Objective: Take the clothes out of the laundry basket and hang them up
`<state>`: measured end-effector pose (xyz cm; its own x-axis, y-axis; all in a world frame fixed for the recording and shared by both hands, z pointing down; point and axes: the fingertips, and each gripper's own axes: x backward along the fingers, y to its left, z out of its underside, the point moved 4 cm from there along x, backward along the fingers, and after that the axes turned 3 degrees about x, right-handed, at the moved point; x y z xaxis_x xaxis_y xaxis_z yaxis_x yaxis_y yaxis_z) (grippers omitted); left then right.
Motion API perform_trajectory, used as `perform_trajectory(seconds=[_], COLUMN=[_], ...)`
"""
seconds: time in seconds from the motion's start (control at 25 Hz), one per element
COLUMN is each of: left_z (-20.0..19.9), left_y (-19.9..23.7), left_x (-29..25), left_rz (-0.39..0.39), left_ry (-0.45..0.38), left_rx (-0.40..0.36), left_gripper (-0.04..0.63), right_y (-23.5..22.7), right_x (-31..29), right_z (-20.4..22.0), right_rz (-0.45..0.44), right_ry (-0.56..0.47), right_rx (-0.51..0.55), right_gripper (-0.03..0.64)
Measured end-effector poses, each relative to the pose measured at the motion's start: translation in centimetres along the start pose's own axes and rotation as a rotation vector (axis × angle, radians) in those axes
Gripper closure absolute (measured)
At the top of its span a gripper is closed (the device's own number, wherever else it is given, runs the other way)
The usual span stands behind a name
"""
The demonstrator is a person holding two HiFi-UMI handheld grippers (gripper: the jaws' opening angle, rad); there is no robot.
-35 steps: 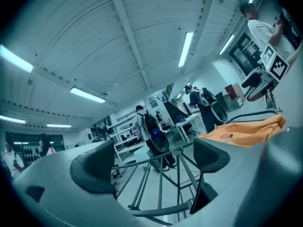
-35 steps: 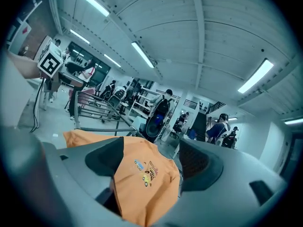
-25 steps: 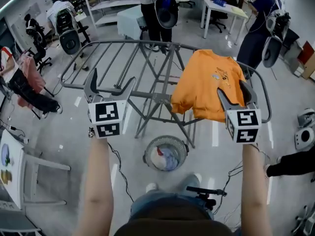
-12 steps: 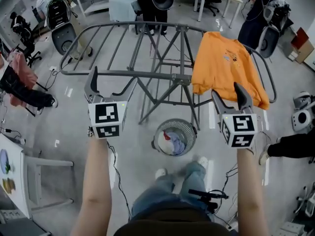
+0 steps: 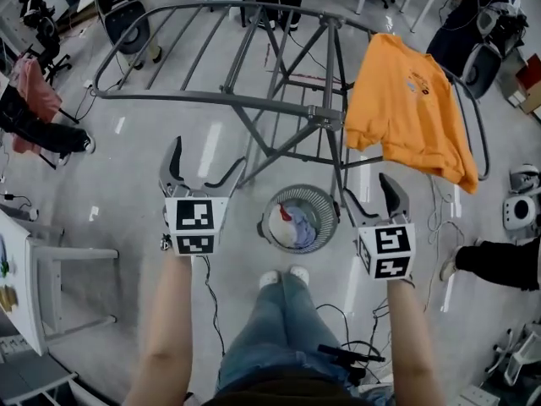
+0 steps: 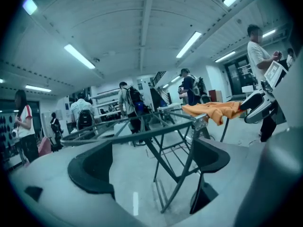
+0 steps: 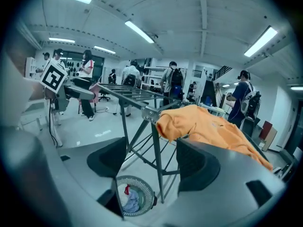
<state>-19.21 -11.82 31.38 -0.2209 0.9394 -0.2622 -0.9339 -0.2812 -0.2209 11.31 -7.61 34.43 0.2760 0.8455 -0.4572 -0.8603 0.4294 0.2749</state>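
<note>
- left gripper and right gripper are hovering either side of the laundry basket on the floor, jaws standing open, holding nothing.
- clothes are lying bunched inside it; aiming one gripper at a top fold, clear of the rim, is looking wisest.

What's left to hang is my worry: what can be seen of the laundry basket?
The laundry basket is round and grey, with an openwork wall that looks like mesh or slotted plastic. It stands upright on the floor, below the grey drying rack and beside its legs, just ahead of the person's shoes. Crumpled clothes, pale blue, white and a bit of red, lie in it, so it is not yet empty.
</note>
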Motion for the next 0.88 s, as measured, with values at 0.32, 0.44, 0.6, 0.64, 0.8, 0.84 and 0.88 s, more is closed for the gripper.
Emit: perform_trajectory(seconds=[0.32,0.44,0.6,0.64,0.8,0.84,0.88], left_z=[10.1,14.0,19.1,20.3,25.2,26.4,27.5], left_y=[-3.9,-5.1,-6.7,-7.0,-8.1,-8.3,-8.5], left_x=[-1.4,-1.9,-2.1,-2.3,-3.4,-3.7,-4.1], left_rz=[0.006,0.005,0.010,0.010,0.010,0.011,0.013], left_ry=[0.183,0.240,0.306,0.321,0.369,0.375,0.380], left_rx=[0.079,0.110,0.149,0.156,0.184,0.188,0.191], left_gripper=[0.073,0.072,0.073,0.074,0.074,0.074,0.074], right_y=[4.6,7.0,10.1,10.8,12.5,12.8,13.2], right_x=[-5.1,-7.0,-9.0,-9.6,-12.4,-13.2,-14.0], right_z=[10.1,13.4,17.9,19.2,24.5,25.8,27.0], right_rz=[-0.174,-0.232,-0.296,-0.307,-0.314,-0.310,-0.309], right_ry=[0.192,0.249,0.313,0.331,0.408,0.424,0.439], right_rx=[-0.032,-0.039,-0.049,-0.050,-0.056,-0.054,-0.050], right_gripper=[0.290,0.290,0.293,0.295,0.357,0.384,0.397])
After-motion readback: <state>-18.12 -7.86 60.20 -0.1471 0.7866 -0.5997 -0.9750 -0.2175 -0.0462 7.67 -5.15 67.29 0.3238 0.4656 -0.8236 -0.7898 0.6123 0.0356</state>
